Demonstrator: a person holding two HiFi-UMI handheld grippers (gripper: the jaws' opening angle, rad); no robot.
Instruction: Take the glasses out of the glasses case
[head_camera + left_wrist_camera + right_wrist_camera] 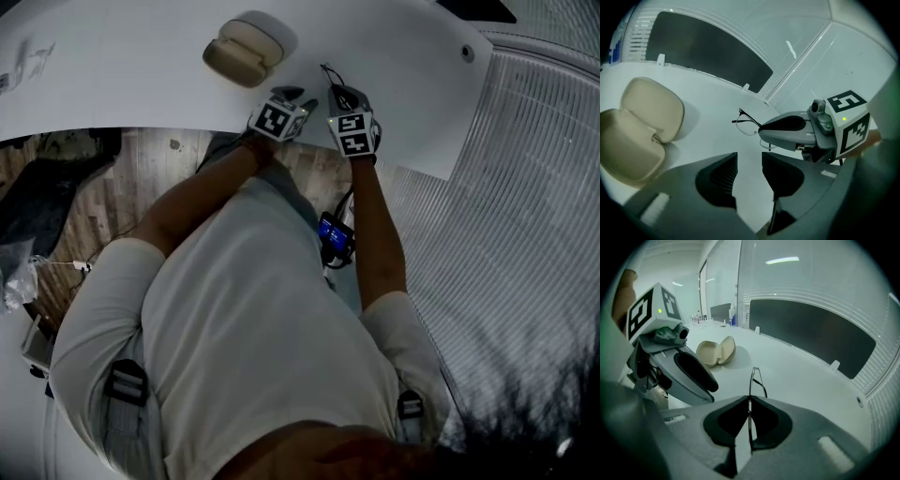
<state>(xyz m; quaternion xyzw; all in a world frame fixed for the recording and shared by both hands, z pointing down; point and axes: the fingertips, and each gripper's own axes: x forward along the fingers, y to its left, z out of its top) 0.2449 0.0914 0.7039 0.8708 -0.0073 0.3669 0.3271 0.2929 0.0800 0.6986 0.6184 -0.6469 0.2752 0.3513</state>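
Right gripper view shows the right gripper (750, 401) with its jaws pressed together on the thin dark frame of the glasses (755, 378), which jut edge-on beyond the fingertips above the white table (801, 380). The glasses are out of the glasses case (716, 351), a beige clamshell lying open on the table farther back and to the left, well apart from them. The left gripper (749, 161), seen in its own view, has its jaws apart with only bare tabletop between them. It sits beside the right gripper, whose grey snout holds the glasses just ahead. From the head view, a person (253, 319) in a white short-sleeved shirt holds both tools side by side near the table's edge, their marker cubes (277, 120) facing up, with the open case beyond them to the left. A dark panel (811, 329) behind ribbed white slats borders the table's far side.
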